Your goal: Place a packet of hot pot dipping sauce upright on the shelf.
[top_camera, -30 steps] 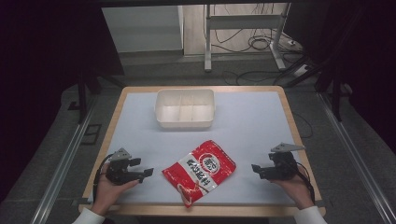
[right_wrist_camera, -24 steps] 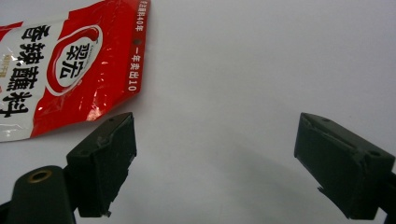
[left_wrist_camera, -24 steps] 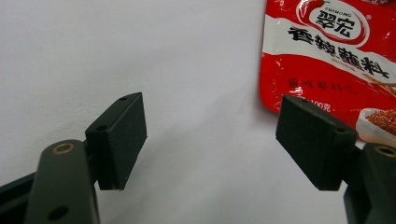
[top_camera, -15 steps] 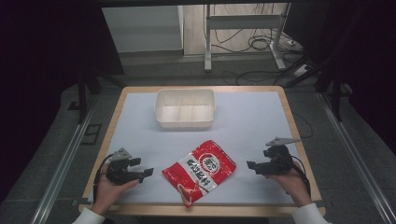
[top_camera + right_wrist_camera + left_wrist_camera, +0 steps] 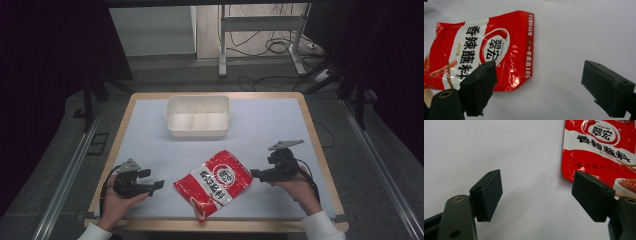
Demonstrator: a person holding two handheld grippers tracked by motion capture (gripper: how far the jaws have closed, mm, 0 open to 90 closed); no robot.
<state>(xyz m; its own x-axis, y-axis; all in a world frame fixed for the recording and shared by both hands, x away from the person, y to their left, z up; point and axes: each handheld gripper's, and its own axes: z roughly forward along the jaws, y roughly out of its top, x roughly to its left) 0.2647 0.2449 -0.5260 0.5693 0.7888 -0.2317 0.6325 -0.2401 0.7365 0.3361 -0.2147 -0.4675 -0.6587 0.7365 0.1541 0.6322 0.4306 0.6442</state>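
Observation:
A red and white seasoning pouch (image 5: 214,182) lies flat near the table's front edge, between my two grippers. My left gripper (image 5: 157,185) rests just left of the pouch, open and holding nothing. In the left gripper view the jaws (image 5: 536,195) stand wide apart over bare table, with the pouch (image 5: 599,150) ahead to the right. My right gripper (image 5: 255,173) is open at the pouch's right edge. In the right gripper view the open gripper (image 5: 539,82) has its left jaw over the pouch's (image 5: 486,50) near corner.
A white divided bin (image 5: 197,116) stands at the back middle of the light blue table top (image 5: 280,125). A wooden rim runs round the table. Beyond the far edge are a metal stand and cables on the floor.
My right gripper has moved left, up to the pouch's right edge. The left gripper and the pouch have stayed put.

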